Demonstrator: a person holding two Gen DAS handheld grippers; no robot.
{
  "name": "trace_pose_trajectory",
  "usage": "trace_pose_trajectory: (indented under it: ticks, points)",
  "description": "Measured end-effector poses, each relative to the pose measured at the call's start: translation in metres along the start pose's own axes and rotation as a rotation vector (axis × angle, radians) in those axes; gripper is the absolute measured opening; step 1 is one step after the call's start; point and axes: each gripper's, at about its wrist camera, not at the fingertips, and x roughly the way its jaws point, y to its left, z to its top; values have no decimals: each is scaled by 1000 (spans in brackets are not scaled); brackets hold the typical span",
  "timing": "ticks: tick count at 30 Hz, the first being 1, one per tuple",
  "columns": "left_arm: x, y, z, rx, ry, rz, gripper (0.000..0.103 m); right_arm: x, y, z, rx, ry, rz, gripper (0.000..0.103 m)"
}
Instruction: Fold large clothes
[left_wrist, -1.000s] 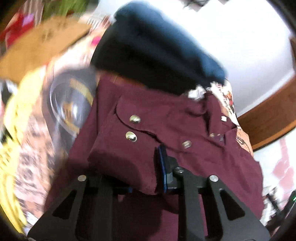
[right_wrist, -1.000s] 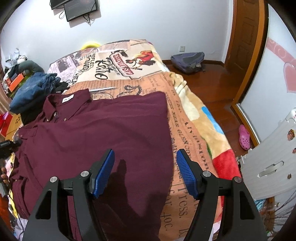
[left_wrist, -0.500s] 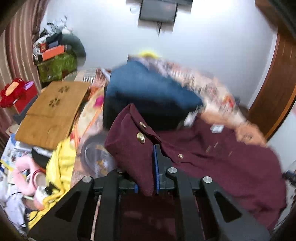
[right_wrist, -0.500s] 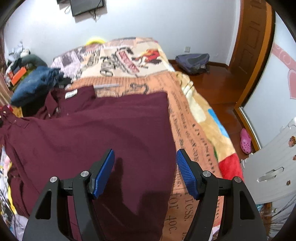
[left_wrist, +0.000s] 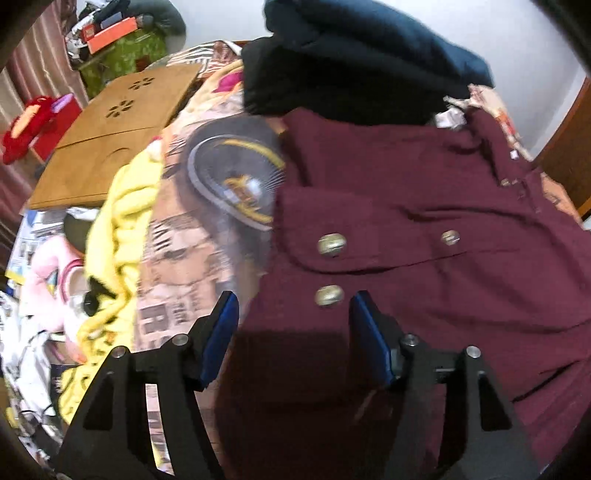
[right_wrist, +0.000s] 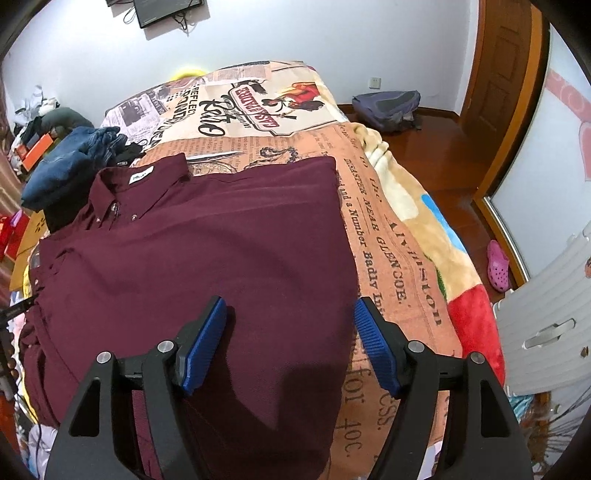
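- Blue ribbed pads line both tongs. The left gripper (left_wrist: 293, 325) has just been opening; its jaws now stand well apart, astride the folded sleeve cuff of the maroon shirt (left_wrist: 424, 266) but not pressing it, so nothing is held.
- The right gripper (right_wrist: 291, 332) stands wide open too, its pads clear of the cloth, hovering over the shirt's lower body, with its right pad above the shirt's right edge.
- Maroon and smooth-woven, the shirt lies spread flat on the bed blanket (right_wrist: 388, 229); the cuff folded over it carries round metal snap buttons (left_wrist: 331, 244).
- The collar (right_wrist: 140, 181), with a small white label, points away from the right gripper.
- The blanket under the shirt is plush, printed with newspaper text in orange and cream.
- Beyond the collar, just beside the shirt, sits a soft heap of dark blue jeans (right_wrist: 70, 162); in the left view it touches the shirt's far edge.
- Left of the shirt lie a crumpled yellow cloth (left_wrist: 122, 206) and a flat wooden board (left_wrist: 110, 129) with flower-shaped cut-outs.
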Motion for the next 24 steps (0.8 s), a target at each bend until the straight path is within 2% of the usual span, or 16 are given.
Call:
trace_pose_trajectory:
  ticks: [7, 12, 16, 24]
  points:
    - [-30, 26, -2, -20, -34, 30, 64, -22, 4, -1, -99, -39, -25, 68]
    - [-54, 41, -6, 10, -45, 1, 67, -36, -3, -7, -134, -50, -20, 68]
    - [-61, 51, -19, 41, -11, -8, 67, -42, -10, -18, -125, -34, -18, 68]
    - [-57, 59, -60, 10, 67, -104, 67, -40, -19, -49, -77, 33, -12, 68]
